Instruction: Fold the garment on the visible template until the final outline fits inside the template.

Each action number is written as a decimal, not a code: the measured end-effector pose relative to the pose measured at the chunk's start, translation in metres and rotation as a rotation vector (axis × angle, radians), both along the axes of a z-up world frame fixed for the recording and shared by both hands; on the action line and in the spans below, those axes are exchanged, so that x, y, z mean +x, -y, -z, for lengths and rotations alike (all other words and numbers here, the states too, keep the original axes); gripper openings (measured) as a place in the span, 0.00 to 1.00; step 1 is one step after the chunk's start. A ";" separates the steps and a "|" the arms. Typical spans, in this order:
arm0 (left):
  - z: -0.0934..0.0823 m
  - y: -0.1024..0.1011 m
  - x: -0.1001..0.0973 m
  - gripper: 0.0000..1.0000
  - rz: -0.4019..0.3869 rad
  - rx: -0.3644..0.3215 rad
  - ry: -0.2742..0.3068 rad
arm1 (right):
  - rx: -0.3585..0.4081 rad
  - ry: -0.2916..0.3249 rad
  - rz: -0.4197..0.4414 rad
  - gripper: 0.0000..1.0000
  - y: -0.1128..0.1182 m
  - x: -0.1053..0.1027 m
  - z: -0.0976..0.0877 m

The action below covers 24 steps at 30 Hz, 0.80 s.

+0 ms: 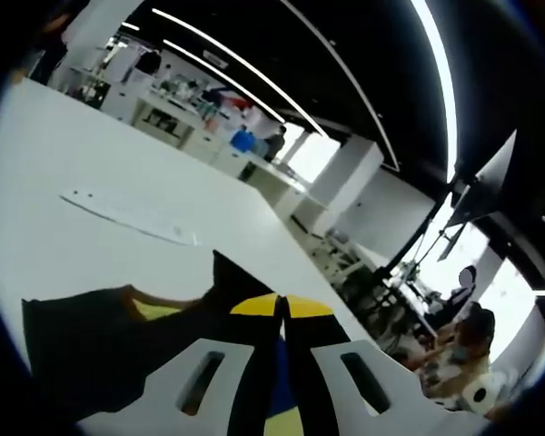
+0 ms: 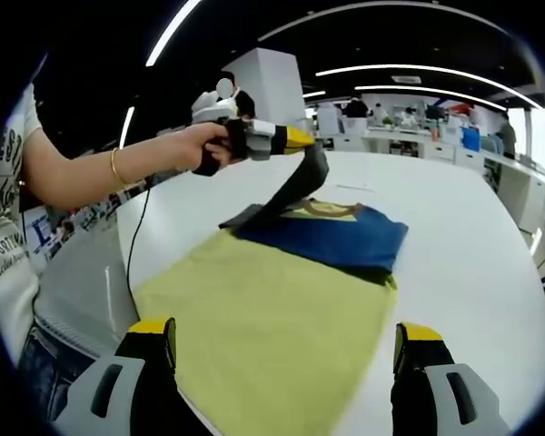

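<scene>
**Dark sleeve lifted over the yellow template**

On the white table (image 2: 490,263), the left gripper (image 2: 295,138), held in a person's hand (image 2: 195,145), is pinched tight on a dark sleeve of the navy blue garment (image 2: 331,234) and holds it above the cloth. The garment lies on the far end of the yellow-green rectangular cloth template (image 2: 272,331). The right gripper (image 2: 286,341) hangs spread wide at the template's near edge, gripping nothing.

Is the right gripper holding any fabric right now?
No: the right gripper stands open above the yellow-green mat, nothing between its jaws.
</scene>
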<state>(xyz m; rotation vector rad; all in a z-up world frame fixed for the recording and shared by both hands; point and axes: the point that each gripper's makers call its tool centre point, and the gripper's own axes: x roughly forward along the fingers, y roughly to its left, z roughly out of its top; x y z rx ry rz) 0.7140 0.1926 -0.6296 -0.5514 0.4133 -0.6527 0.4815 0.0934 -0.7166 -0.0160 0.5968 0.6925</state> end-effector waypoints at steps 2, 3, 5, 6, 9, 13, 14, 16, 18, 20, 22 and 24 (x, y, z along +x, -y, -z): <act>0.001 0.005 0.000 0.00 0.010 -0.002 0.001 | 0.000 -0.001 0.003 0.99 0.001 0.000 0.000; 0.001 0.010 -0.002 0.00 0.020 -0.005 0.003 | 0.000 -0.002 0.005 0.99 0.001 0.000 0.001; 0.004 0.016 -0.003 0.00 0.032 -0.005 -0.001 | 0.000 -0.003 0.009 0.99 0.003 0.000 0.001; 0.005 0.019 -0.004 0.00 0.039 -0.002 -0.002 | 0.000 -0.004 0.010 0.99 0.004 -0.001 0.002; 0.012 0.028 -0.005 0.00 0.054 0.001 -0.010 | 0.001 -0.006 0.015 0.99 0.006 -0.002 0.002; 0.020 0.041 -0.007 0.00 0.074 0.007 -0.025 | 0.003 -0.008 0.025 0.99 0.010 -0.002 0.003; 0.023 0.046 -0.008 0.00 0.086 0.017 -0.029 | 0.003 -0.009 0.026 0.99 0.010 -0.003 0.004; 0.029 0.051 -0.008 0.00 0.099 0.037 -0.034 | 0.003 -0.017 0.025 0.99 0.011 -0.004 0.006; 0.035 0.057 -0.008 0.00 0.114 0.048 -0.042 | -0.006 -0.018 0.023 0.99 0.012 -0.005 0.008; 0.042 0.064 -0.010 0.00 0.129 0.067 -0.048 | 0.001 -0.017 0.030 0.99 0.013 -0.005 0.007; 0.048 0.070 -0.014 0.00 0.144 0.075 -0.059 | 0.003 -0.015 0.035 0.99 0.014 -0.004 0.007; 0.056 0.079 -0.021 0.00 0.166 0.083 -0.075 | 0.003 -0.014 0.039 0.99 0.015 -0.004 0.007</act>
